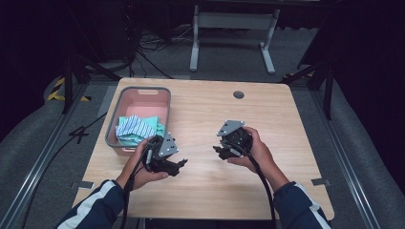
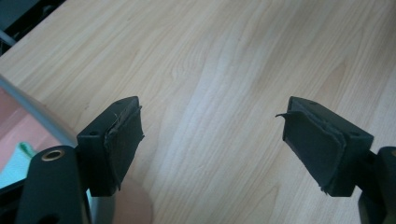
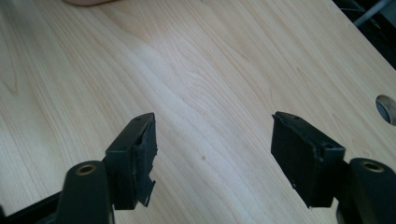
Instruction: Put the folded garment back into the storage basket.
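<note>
L gripper [image 1: 180, 163]: held in the person's L hand over the near-left part of the table, just beside the basket's near right corner. Jaws point toward table centre. In the L gripper view [image 2: 212, 140] both pads stand wide apart, bare wood between them, nothing held.
R gripper [image 1: 216, 149]: in the R hand, near mid-table, right of centre, jaws pointing left toward the L gripper. R gripper view [image 3: 212, 156]: jaws wide apart, only wood grain in the gap, nothing held.
Gap btw grippers: apart, not touching, tips face each other across bare wood.
Basket [image 1: 114, 125]: grey rim, pink inside, on the left side of the table, long side running away from the person. Rim edge also at the left edge of the L gripper view [image 2: 32, 109].
Cloth [image 1: 135, 128]: blue/white striped piece lying on teal fabric, bunched in the near half of the basket, far half shows bare pink floor. Teal scrap visible in the L gripper view [image 2: 16, 161].
Table [image 1: 267, 114]: light wood; round cable hole [image 1: 238, 94] near the far edge, also at the right edge of the R gripper view [image 3: 387, 108].
Sleeves: dark blue w/ white stripe, both forearms coming in from the bottom edge.
</note>
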Tool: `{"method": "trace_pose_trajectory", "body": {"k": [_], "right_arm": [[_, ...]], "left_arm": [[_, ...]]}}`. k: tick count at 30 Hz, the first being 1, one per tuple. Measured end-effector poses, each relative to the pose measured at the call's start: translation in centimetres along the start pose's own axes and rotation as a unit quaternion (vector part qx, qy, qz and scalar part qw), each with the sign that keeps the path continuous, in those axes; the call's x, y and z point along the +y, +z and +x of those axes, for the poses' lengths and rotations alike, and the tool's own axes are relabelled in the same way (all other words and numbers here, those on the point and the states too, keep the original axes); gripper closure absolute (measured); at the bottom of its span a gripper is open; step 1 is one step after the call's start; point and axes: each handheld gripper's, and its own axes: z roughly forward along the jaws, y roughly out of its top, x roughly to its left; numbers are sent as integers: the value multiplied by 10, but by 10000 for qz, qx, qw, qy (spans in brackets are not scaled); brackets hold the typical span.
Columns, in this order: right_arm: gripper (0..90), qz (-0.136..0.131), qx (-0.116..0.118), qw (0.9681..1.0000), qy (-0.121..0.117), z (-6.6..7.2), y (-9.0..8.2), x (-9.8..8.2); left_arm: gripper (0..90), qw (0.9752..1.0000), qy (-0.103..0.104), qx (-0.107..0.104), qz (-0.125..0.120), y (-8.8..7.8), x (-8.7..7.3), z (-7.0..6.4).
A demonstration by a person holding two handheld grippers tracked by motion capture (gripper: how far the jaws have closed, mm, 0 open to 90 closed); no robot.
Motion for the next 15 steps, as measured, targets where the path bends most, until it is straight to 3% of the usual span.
{"method": "trace_pose_trajectory", "body": {"k": [4, 15], "right_arm": [[299, 10, -69, 10000, 17, 0, -3, -13], [284, 112, -143, 9996, 209, -1, -6, -51]], "left_arm": [[185, 9998, 158, -127, 95, 7, -3, -5], [187, 9987, 272, -333, 256, 24, -13, -16]]}}
